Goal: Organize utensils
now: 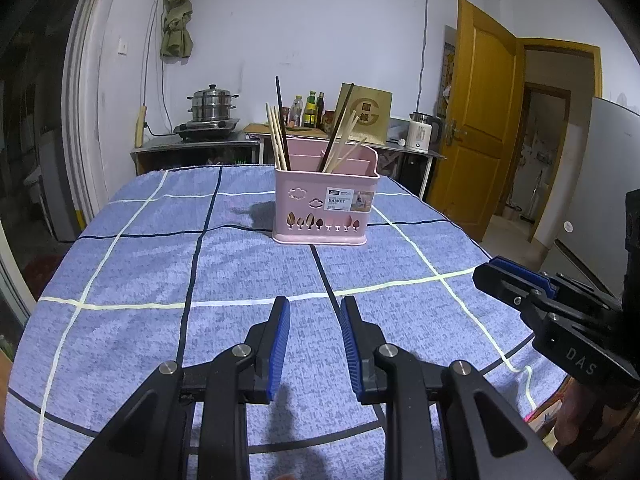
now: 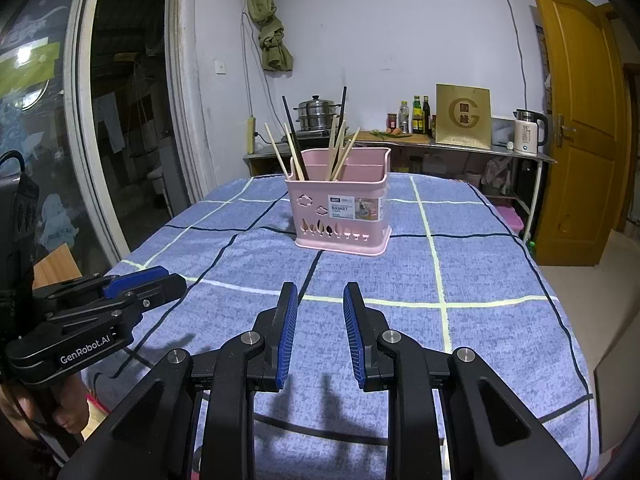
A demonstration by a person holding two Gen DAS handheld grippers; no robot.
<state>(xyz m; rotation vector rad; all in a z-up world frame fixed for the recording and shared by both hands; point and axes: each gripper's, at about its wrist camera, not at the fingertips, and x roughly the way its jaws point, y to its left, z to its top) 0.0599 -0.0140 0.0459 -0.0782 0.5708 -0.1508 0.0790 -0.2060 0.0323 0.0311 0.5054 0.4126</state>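
Observation:
A pink plastic utensil basket (image 1: 324, 204) stands upright on the blue checked tablecloth (image 1: 140, 320), also in the right wrist view (image 2: 344, 216). Several wooden and dark chopsticks (image 1: 280, 136) stand in it, leaning in two bunches (image 2: 336, 148). My left gripper (image 1: 314, 312) is open and empty, low over the cloth well in front of the basket. My right gripper (image 2: 320, 300) is open and empty, beside the left one and also short of the basket. Each gripper shows in the other's view, the right one (image 1: 516, 276) and the left one (image 2: 152, 280).
Behind the table a steel counter (image 2: 440, 146) holds a steamer pot (image 1: 212, 104), sauce bottles (image 2: 418, 118), a gold box (image 2: 462, 116) and a white kettle (image 2: 526, 132). A yellow door (image 2: 576, 120) stands open at right. A glass door (image 2: 48, 140) is at left.

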